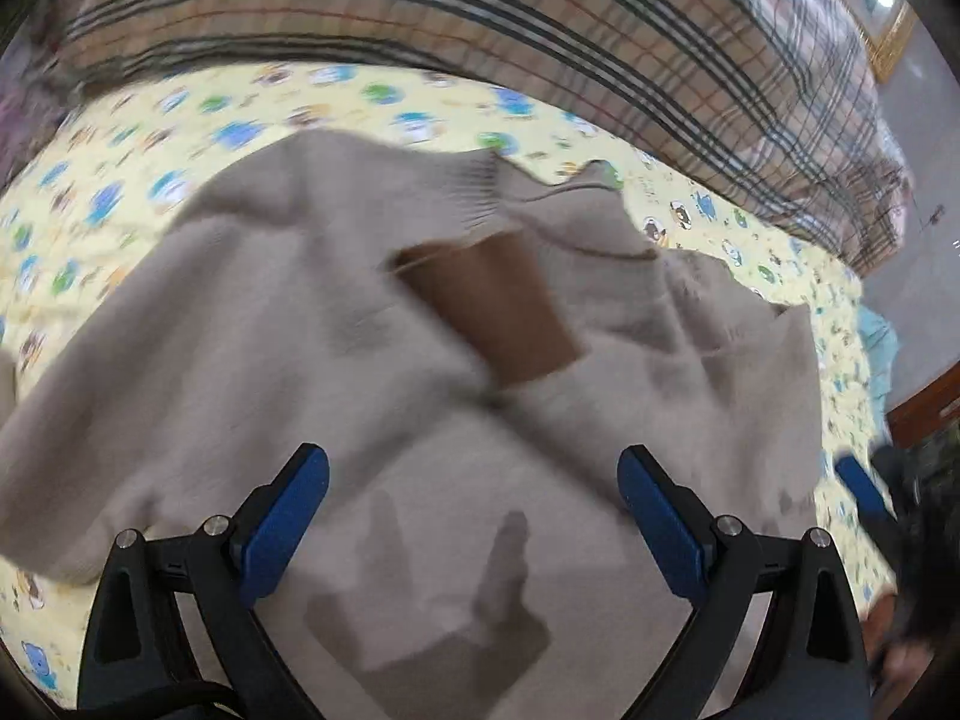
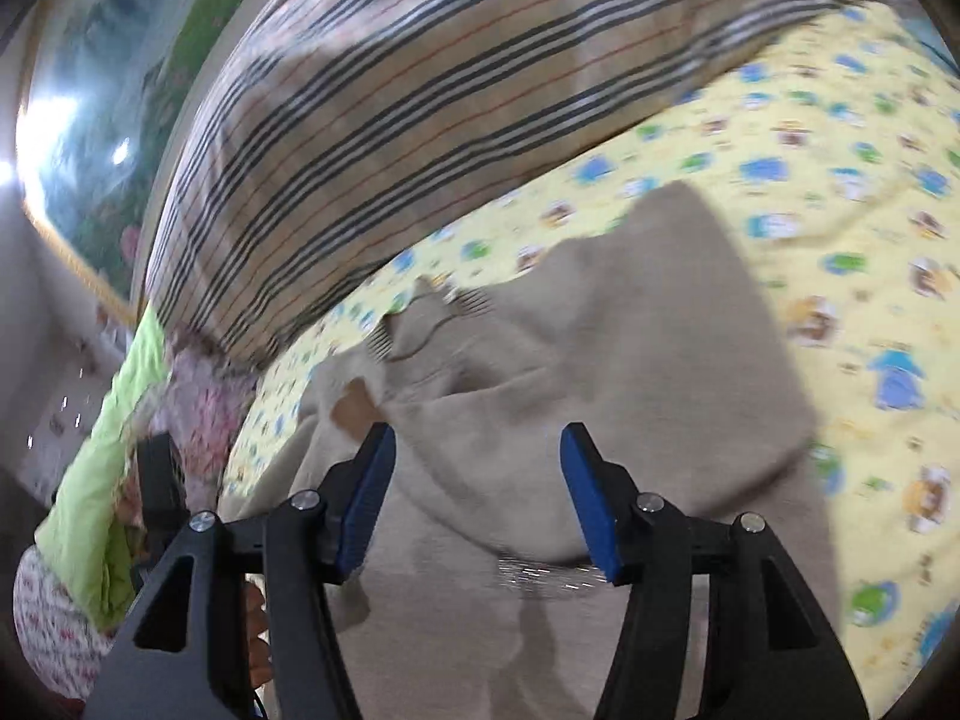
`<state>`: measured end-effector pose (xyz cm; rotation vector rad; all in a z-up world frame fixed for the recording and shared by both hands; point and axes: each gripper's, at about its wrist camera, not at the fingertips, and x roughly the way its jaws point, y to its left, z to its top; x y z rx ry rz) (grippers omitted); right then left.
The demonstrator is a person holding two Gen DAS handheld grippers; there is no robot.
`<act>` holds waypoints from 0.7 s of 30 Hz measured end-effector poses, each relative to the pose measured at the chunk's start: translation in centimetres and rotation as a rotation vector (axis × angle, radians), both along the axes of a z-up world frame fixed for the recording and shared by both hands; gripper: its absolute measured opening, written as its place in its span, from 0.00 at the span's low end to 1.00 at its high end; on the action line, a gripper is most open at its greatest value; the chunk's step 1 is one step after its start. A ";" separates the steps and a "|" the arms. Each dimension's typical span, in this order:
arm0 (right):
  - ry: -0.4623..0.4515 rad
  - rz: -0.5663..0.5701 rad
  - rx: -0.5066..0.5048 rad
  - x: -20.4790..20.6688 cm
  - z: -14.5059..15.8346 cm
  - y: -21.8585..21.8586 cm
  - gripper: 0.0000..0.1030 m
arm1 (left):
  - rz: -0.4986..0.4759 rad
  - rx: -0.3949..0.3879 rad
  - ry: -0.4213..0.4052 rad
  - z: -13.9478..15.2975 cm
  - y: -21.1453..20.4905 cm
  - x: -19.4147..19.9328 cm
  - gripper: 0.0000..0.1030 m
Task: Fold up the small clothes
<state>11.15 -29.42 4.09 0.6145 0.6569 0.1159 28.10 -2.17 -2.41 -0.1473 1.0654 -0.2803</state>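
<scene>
A small beige knit sweater [image 1: 252, 372] lies partly folded on a yellow cartoon-print sheet [image 1: 198, 114]. A brown patch [image 1: 498, 312] shows near its ribbed collar [image 1: 480, 198]. My left gripper [image 1: 474, 474] is open and empty, hovering just above the sweater's near part. In the right wrist view the same sweater [image 2: 630, 348] has one side folded over, with the brown patch [image 2: 354, 414] at the left. My right gripper [image 2: 477, 450] is open and empty, just above the sweater. Its blue finger [image 1: 861, 483] shows at the right edge of the left wrist view.
A plaid striped quilt [image 1: 480, 18] is bunched along the far side of the bed, and also shows in the right wrist view [image 2: 420, 96]. A lime green cloth [image 2: 102, 510] and floral fabric [image 2: 204, 414] lie at the left. A framed picture [image 2: 102, 90] hangs on the wall.
</scene>
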 end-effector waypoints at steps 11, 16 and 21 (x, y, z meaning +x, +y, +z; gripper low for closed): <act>-0.043 -0.103 0.038 -3.6 0.2 -3.6 0.57 | 0.078 0.105 0.012 -0.7 -4.4 4.0 0.10; -0.050 -0.152 0.054 -4.5 0.3 -5.2 0.57 | 0.025 -0.017 -0.297 2.9 1.7 -2.5 0.11; -0.019 -0.137 0.039 -3.5 -0.4 -4.6 0.57 | 0.042 -0.086 -0.089 -2.0 6.6 -1.7 0.29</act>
